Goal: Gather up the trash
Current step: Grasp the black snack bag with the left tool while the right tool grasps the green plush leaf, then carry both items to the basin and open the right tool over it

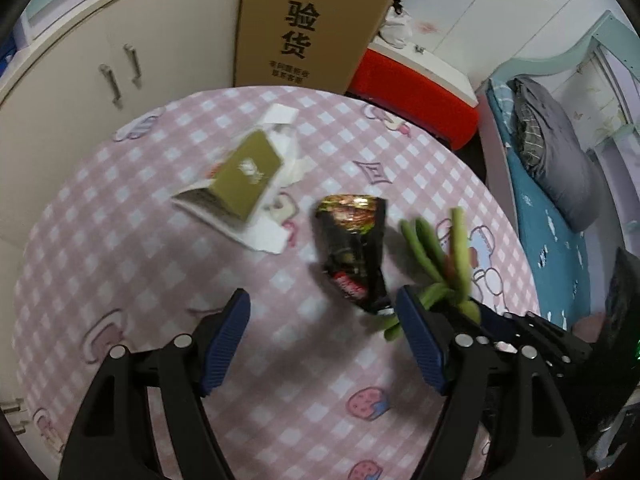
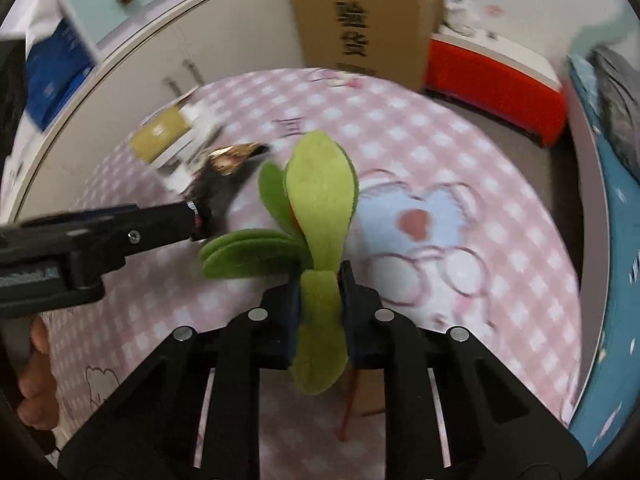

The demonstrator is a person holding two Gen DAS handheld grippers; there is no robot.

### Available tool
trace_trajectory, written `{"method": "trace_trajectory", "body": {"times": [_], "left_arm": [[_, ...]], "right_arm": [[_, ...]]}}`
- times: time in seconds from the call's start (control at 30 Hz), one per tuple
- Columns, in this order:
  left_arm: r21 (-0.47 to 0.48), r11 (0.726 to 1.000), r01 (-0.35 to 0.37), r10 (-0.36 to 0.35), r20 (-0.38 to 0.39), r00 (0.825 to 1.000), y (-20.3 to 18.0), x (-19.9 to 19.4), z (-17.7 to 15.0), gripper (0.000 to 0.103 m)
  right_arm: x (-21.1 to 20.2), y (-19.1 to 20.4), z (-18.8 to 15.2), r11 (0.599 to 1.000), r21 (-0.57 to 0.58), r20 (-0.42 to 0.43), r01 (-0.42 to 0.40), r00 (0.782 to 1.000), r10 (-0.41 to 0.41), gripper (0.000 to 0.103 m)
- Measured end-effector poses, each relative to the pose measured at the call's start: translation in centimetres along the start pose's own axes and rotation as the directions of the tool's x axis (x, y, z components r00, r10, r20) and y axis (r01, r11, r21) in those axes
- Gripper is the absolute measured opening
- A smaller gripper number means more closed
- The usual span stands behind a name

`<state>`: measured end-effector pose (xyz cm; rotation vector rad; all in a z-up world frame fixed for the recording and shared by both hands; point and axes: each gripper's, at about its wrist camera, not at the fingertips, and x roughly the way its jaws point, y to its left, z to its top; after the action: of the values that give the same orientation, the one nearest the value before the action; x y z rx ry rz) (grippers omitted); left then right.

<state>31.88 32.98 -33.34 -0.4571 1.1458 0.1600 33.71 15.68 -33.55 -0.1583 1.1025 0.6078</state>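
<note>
Pinching a green felt leaf piece (image 2: 320, 312) between its dark pads, the right gripper (image 2: 320, 280) is seen closed on the lower leaf, the jaws pressing on both sides of it. Further green leaves are fanned out upward and to the left above the jaws, and a thin red strand (image 2: 349, 408) is seen hanging below the held leaf. In the left wrist view the same leaf piece (image 1: 440, 256) is shown blurred, just beside the right-hand finger of the left gripper (image 1: 324, 312), whose blue-padded jaws are spread wide with only tablecloth between them.

A black snack wrapper (image 1: 354, 248) with a gold, crumpled top is found lying on the pink checked tablecloth (image 1: 160, 288), just ahead of the left gripper and close to the left of the leaves. Whether one fingertip touches its lower end cannot be told. Further off, an olive-green box (image 1: 246, 176) is set tilted on white paper (image 1: 264, 236), apart from the wrapper.

At the lower left edge of the right wrist view, fingers of a hand (image 2: 36, 384) are partly shown on the left tool's handle.

Beyond the table, a tall cardboard carton (image 1: 308, 24) with black printed characters is stood beside a white cabinet (image 1: 80, 72), with a red box (image 1: 416, 96) next to it and a bed (image 1: 552, 200) to the right.
</note>
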Motion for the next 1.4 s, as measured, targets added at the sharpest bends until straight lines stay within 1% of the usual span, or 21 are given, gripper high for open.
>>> {"method": "trace_trajectory", "body": {"times": [0.03,0.1,0.17,0.2,0.27,0.33,0.4,0.43,0.47,0.5,0.53,0.57,0.6,0.63,0.67,0.7,0.8,0.87,1.0,1.17,1.4], "left_arm": [[0.008,1.000,-0.005,0.005,0.008,1.000,-0.4,0.2,0.0,0.074],[0.038,0.999,-0.018,0.017,0.032,0.999,-1.4,0.5,0.0,0.074],[0.083,0.995,-0.060,0.054,0.075,0.996,-2.6,0.7,0.0,0.074],[0.096,0.993,-0.065,0.057,0.085,0.995,-2.9,0.8,0.0,0.074],[0.123,0.986,-0.109,0.096,0.110,0.989,-3.5,1.3,0.0,0.074],[0.136,0.977,-0.162,0.147,0.115,0.982,-3.7,2.1,0.1,0.074],[0.137,0.977,-0.167,0.153,0.102,0.983,-3.6,2.6,0.1,0.073],[0.137,0.972,-0.189,0.177,0.096,0.980,-3.4,2.9,0.1,0.072],[0.135,0.970,-0.202,0.190,0.098,0.977,-3.3,3.0,0.1,0.064],[0.139,0.970,-0.198,0.184,0.108,0.977,-3.4,2.9,0.1,0.054],[0.143,0.970,-0.198,0.183,0.110,0.977,-3.3,2.6,0.1,0.046],[0.150,0.970,-0.193,0.178,0.108,0.978,-3.3,2.5,0.1,0.031],[0.152,0.971,-0.186,0.172,0.102,0.980,-3.2,2.4,0.1,0.027],[0.148,0.977,-0.155,0.144,0.086,0.986,-3.0,2.2,0.1,0.025],[0.143,0.979,-0.145,0.136,0.073,0.988,-2.9,2.0,0.1,0.023],[0.138,0.978,-0.154,0.144,0.080,0.986,-2.9,1.5,0.1,0.022],[0.122,0.981,-0.149,0.135,0.113,0.984,-3.2,-0.3,-0.3,0.021],[0.123,0.981,-0.147,0.130,0.136,0.982,-4.2,-1.9,-1.0,0.021],[0.131,0.980,-0.149,0.129,0.146,0.981,-6.4,-4.0,-2.8,0.021],[0.165,0.978,-0.130,0.104,0.156,0.982,-11.6,-6.5,-6.2,0.021],[0.226,0.972,-0.072,0.039,0.149,0.988,-19.7,-8.4,-10.6,0.021]], "right_arm": [[-0.4,-0.8,-0.2,0.999,0.034,0.004,0.000,1.000,0.000,0.018],[-0.6,-1.3,-0.2,0.998,0.059,0.003,0.007,1.000,-0.008,0.018],[-1.0,-2.1,-0.2,0.996,0.090,0.013,0.016,1.000,-0.017,0.018],[-1.1,-2.6,-0.2,0.994,0.108,0.015,0.016,1.000,-0.018,0.018],[-1.5,-3.4,-0.4,0.989,0.145,0.027,0.014,0.999,-0.019,0.018],[-1.7,-3.8,-0.6,0.986,0.167,0.034,0.012,0.999,-0.018,0.018],[-1.9,-4.1,-0.8,0.984,0.175,0.036,0.008,0.999,-0.014,0.018],[-2.0,-4.2,-0.9,0.983,0.183,0.036,0.003,0.999,-0.010,0.018],[-2.0,-4.2,-1.0,0.982,0.190,0.038,-0.002,0.999,-0.006,0.018],[-2.1,-4.3,-1.1,0.980,0.198,0.038,-0.006,0.999,-0.001,0.018],[-2.0,-4.4,-1.1,0.979,0.205,0.036,-0.011,0.999,0.004,0.018],[-2.0,-4.5,-1.1,0.976,0.216,0.036,-0.019,0.999,0.012,0.018],[-2.2,-4.5,-1.2,0.975,0.220,0.038,-0.027,0.999,0.019,0.018],[-2.3,-4.4,-1.1,0.975,0.222,0.040,-0.035,0.999,0.027,0.018],[-2.5,-4.4,-1.2,0.973,0.225,0.042,-0.044,0.998,0.036,0.018],[-2.8,-4.4,-1.2,0.971,0.230,0.047,-0.059,0.998,0.049,0.018],[-3.8,-4.4,-1.4,0.965,0.243,0.061,-0.097,0.995,0.084,0.018],[-4.7,-4.5,-1.6,0.963,0.245,0.072,-0.113,0.993,0.098,0.018],[-7.3,-5.4,-2.6,0.958,0.244,0.099,-0.148,0.987,0.127,0.018],[-11.2,-7.8,-4.9,0.949,0.256,0.133,-0.183,0.979,0.153,0.018],[-17.1,-13.2,-10.0,0.929,0.321,0.181,-0.183,0.975,0.130,0.018]]}}
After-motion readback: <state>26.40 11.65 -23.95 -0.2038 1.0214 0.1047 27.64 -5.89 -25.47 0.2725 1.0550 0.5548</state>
